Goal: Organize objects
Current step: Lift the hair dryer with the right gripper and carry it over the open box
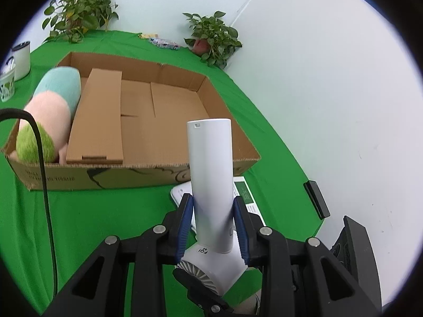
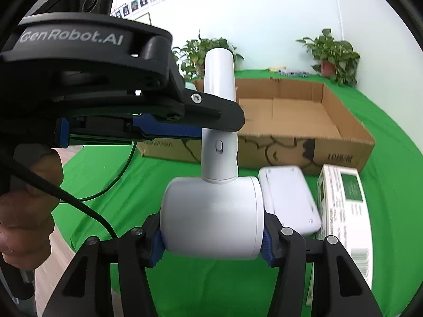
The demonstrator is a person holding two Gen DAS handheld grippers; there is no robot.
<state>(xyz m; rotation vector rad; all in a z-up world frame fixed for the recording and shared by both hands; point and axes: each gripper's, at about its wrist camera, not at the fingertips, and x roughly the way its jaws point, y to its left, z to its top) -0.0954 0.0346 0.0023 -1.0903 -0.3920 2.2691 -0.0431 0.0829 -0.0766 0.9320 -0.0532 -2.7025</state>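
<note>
A white hair dryer (image 1: 210, 171) hangs above the green cloth, and both grippers hold it. My left gripper (image 1: 213, 224) is shut on its tubular handle, blue pads pressed against both sides. In the right wrist view that left gripper (image 2: 224, 124) comes in from the left and clamps the handle above the switch. My right gripper (image 2: 211, 248) is shut on the hair dryer's (image 2: 211, 219) round barrel, one pad on each end. The handle points up and away, toward the cardboard box (image 1: 105, 177).
The open cardboard box (image 2: 343, 148) holds a pastel plush toy (image 1: 53, 105) at its left end. A flat white device (image 2: 288, 198) and a white-and-green carton (image 2: 343, 206) lie in front of it. A black cable (image 1: 45, 185) trails left. Potted plants (image 1: 214, 37) stand at the back.
</note>
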